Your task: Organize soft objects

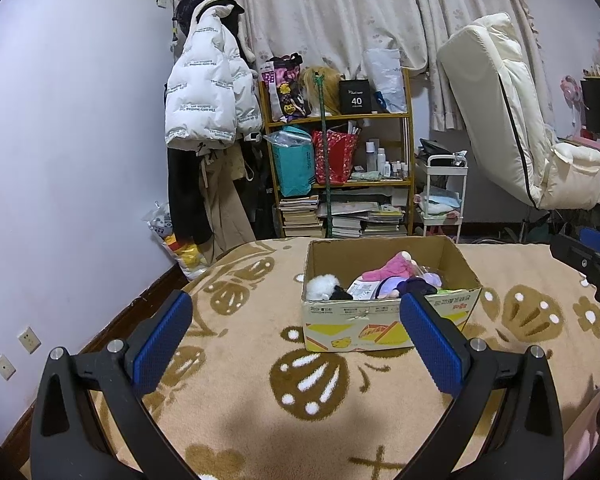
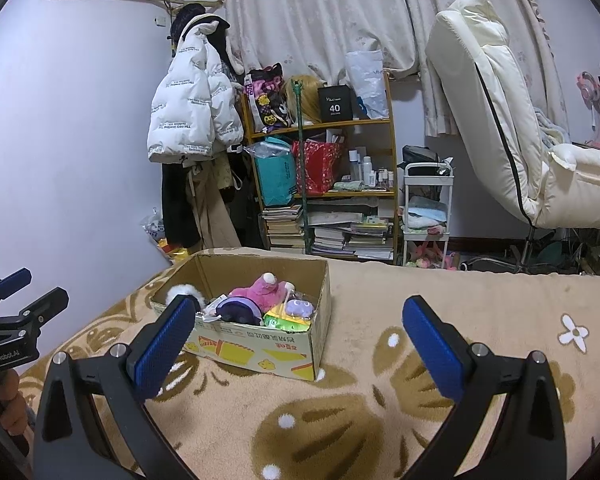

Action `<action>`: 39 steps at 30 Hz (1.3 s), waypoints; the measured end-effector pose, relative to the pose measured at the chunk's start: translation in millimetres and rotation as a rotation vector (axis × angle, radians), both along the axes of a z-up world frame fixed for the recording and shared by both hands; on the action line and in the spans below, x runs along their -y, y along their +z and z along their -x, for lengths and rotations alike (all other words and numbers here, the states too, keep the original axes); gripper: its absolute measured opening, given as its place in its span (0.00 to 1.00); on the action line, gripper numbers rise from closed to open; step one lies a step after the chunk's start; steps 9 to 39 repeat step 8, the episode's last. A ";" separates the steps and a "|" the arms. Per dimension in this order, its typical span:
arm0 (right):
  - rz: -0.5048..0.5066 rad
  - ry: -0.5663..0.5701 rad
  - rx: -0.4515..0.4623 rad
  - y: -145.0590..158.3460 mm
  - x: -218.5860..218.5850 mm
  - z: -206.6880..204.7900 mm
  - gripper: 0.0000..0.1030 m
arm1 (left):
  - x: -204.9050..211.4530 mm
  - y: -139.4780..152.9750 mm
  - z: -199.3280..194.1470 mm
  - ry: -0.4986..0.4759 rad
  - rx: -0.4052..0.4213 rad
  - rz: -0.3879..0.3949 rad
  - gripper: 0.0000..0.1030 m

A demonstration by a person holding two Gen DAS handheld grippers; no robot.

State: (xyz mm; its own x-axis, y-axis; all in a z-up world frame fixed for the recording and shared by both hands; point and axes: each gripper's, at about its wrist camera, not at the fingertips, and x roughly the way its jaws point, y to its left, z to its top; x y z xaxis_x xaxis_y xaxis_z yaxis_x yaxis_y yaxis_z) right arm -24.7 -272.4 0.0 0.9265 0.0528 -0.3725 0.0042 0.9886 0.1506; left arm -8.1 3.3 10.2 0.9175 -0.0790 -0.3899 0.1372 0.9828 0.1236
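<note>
Two handheld grippers raised over a beige blanket (image 1: 260,412) patterned with brown butterflies and flowers. Left gripper (image 1: 296,320) spread wide and empty, blue ribbed pads (image 1: 162,344) well apart, aimed at an open cardboard box (image 1: 388,320) resting on the blanket just ahead. Right gripper (image 2: 300,322) likewise spread wide and empty, its left pad (image 2: 164,344) overlapping the box's near corner in view, the rest of its gap over bare blanket to the box's right. Inside the box, a jumble of soft toys: a pink plush (image 2: 262,290) lying on top toward the back, a white fluffy piece (image 1: 322,285) in the left corner, a dark purple plush (image 2: 236,309) at the front, a pale lilac toy (image 2: 299,307) in clear wrapping beside something green and yellow, perhaps another packaged toy, hard to make out. Seen at the left edge of the right wrist view, the left gripper's black frame and blue fingertip, with a hand (image 2: 10,404) wrapped around its handle below. Behind the blanket, a cluttered wooden shelf (image 1: 406,176) stacked with books and bags, a white puffer jacket (image 1: 204,92) hanging on the wall, floral curtains (image 1: 340,12), and a cream reclining chair (image 1: 516,136) to the right.
</note>
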 end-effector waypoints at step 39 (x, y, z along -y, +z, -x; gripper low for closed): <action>0.000 0.002 -0.001 0.1 1.0 0.8 1.00 | 3.7 1.6 2.0 -0.008 -0.002 -0.005 0.99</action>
